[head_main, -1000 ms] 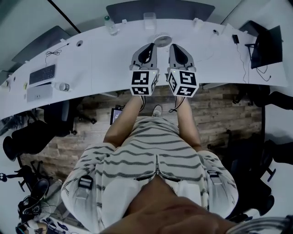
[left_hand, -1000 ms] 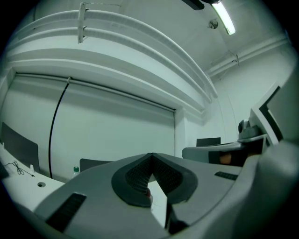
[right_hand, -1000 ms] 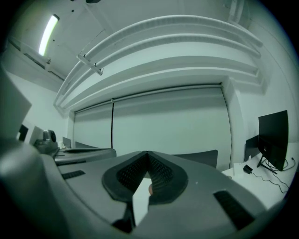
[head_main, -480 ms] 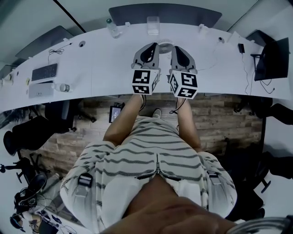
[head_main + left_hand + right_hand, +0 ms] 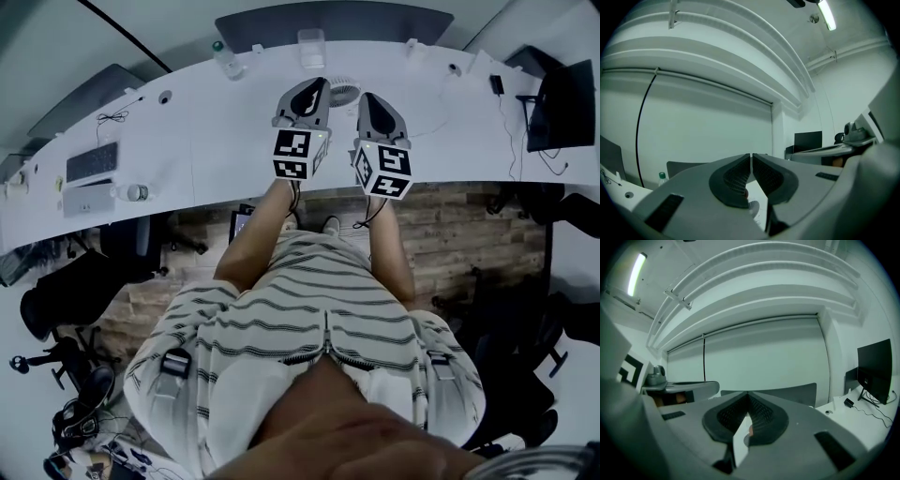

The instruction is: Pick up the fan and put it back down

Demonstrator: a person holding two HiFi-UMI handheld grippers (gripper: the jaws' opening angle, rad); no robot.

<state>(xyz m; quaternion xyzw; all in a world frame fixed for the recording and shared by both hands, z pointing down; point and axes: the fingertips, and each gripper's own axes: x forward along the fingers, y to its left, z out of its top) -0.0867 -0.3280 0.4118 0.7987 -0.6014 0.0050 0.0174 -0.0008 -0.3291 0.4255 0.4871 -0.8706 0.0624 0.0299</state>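
White is the colour of the long curved desk that runs across the top of the head view. The fan is small, round and white. It sits on the desk at the top middle of the picture, between the tips of the two grippers and just past them. I cannot tell if either tip touches it.

The left gripper is held out level over the desk, left of the fan. In the left gripper view its two dark jaws are pressed together at the tips, and nothing is held between them. A bit of the fan peeks out low down, under the jaws.

The right gripper is just right of the fan. In the right gripper view its jaws meet at the tips too, with nothing gripped. A little of the fan shows below them.

Each gripper has a marker cube with black and white squares, the left cube and the right cube.

A bottle with a green cap stands at the far edge of the desk, upper left of the fan. A clear cup stands above the fan. A keyboard lies at the left. A dark monitor stands at the upper right. The person's striped shirt fills the middle of the picture.
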